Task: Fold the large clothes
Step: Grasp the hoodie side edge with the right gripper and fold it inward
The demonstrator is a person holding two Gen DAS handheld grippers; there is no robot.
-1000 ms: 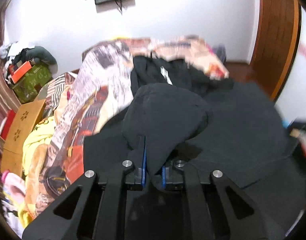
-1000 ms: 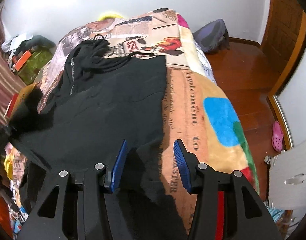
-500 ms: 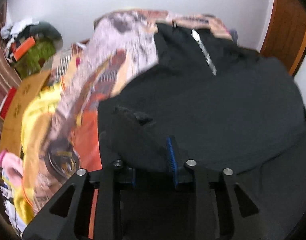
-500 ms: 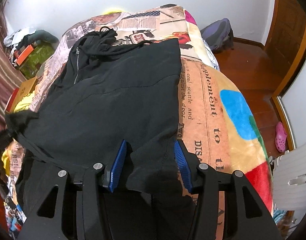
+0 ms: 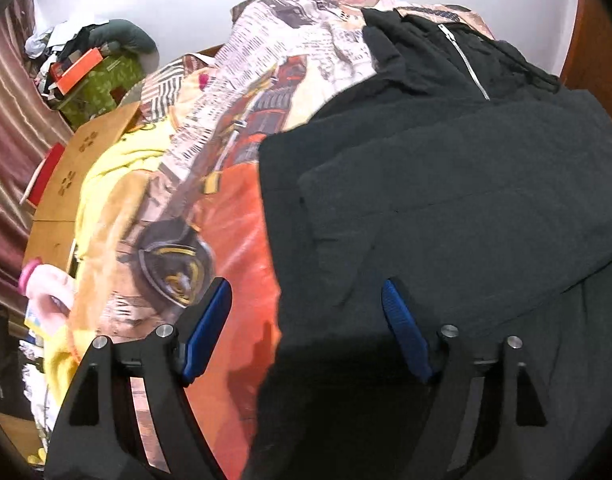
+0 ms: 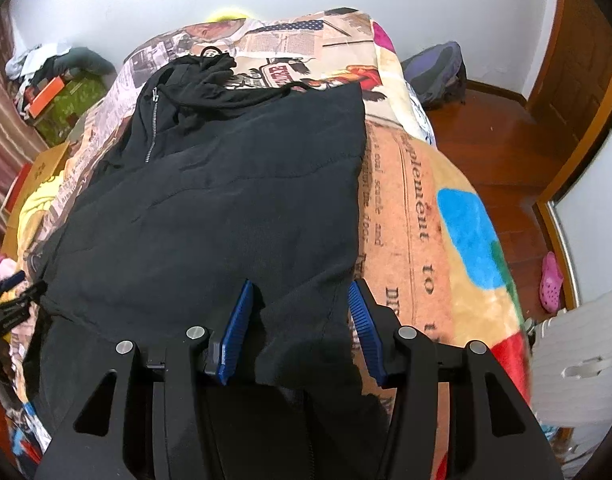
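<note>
A large black zip-up garment (image 6: 226, 208) lies spread on the bed's printed blanket (image 6: 422, 216), hood and zipper (image 6: 151, 132) at the far end. Its sleeves are folded in over the body. It also shows in the left wrist view (image 5: 466, 200). My left gripper (image 5: 306, 316) is open and empty, straddling the garment's near left edge. My right gripper (image 6: 300, 312) is open and empty just above the garment's near right corner, fabric lying between its blue pads (image 6: 238, 328).
A cardboard box (image 5: 78, 176) and yellow cloth (image 5: 118, 168) lie left of the bed. A green box (image 6: 72, 100) with clutter stands far left. Wooden floor (image 6: 502, 148), a backpack (image 6: 438, 72) and a pink shoe (image 6: 551, 280) are right of the bed.
My left gripper carried a black sleeve across the garment, laid it down and opened. My right gripper stayed open and shifted slightly over the near right corner.
</note>
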